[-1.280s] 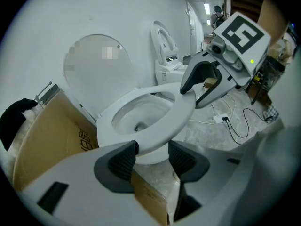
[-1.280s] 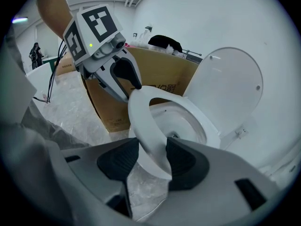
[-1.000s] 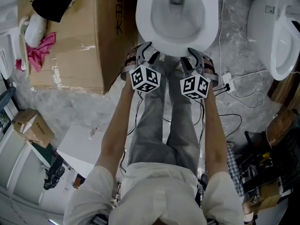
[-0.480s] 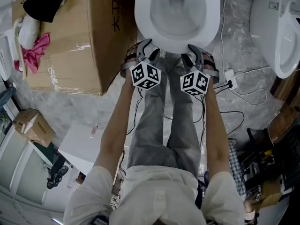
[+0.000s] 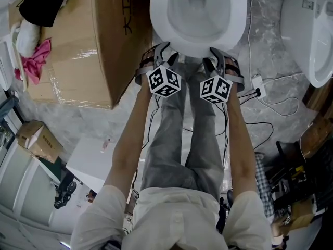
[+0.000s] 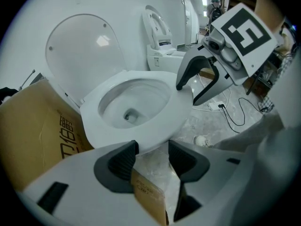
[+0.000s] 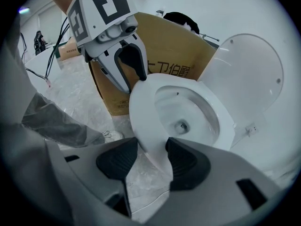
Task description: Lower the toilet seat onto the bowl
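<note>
The white toilet seat [image 6: 94, 121] lies flat over the bowl [image 5: 196, 14]. It looks already down, though no view shows plainly whether it rests fully on it. Its oval runs straight away from the person, with the front rim nearest. The left gripper [image 6: 151, 155] and right gripper [image 7: 149, 157] point steeply down at that rim's two front corners, about equally near. The left's ribbed dark pads are parted on nothing, with the rim just beyond their tips. The right's jaws have just been opening and stand wide, with the rim's edge between them but not squeezed. The seat and upright lid [image 6: 80, 51] are smooth, glossy and rounded, and a taped cardboard box [image 5: 88, 40] stands just beside them on veined grey stone floor [image 5: 260, 51].
</note>
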{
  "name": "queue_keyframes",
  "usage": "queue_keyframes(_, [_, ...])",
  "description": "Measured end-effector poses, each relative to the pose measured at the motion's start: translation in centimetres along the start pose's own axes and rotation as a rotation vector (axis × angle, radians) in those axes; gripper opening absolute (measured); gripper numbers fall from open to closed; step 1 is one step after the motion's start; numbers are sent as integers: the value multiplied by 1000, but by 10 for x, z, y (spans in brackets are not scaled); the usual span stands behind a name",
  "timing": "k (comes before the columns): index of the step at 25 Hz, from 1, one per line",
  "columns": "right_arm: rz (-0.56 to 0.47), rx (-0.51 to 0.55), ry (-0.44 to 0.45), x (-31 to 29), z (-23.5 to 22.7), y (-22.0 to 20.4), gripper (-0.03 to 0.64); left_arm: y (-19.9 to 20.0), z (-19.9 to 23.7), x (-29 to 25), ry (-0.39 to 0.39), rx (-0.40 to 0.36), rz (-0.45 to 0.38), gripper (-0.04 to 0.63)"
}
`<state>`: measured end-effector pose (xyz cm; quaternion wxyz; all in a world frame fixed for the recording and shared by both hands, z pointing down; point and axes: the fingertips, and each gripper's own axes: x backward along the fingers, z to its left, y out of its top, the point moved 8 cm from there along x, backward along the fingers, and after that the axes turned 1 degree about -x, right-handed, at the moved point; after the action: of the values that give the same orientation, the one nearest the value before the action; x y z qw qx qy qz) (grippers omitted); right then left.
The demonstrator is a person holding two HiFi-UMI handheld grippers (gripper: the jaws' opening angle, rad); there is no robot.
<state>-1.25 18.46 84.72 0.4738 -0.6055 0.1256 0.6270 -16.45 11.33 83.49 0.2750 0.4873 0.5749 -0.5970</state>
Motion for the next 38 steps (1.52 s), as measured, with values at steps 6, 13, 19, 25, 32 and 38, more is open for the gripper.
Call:
queue_keyframes(6, [23, 10, 9, -10, 4, -4, 210, -4, 0, -10, -24, 0, 12, 233])
queue_keyframes(13, [48, 25, 13, -24, 8, -10, 210, -9, -1, -23, -42, -1, 28, 230])
queue_keyframes(19, [71, 28, 14, -35, 11, -14, 210, -14, -1, -33, -61, 1, 38, 222])
queue_keyframes(25, [90, 23, 19, -43, 14, -15, 209, -17, -1, -41, -78, 9, 48, 213])
queue_keyframes(32, [85, 17, 2, -39, 17, -12, 190, -17, 2, -40, -77, 35, 43, 178])
queue_keyframes(38, [-6, -181, -36, -3, 8, 1, 145, -3, 10, -16, -58, 106, -15, 149])
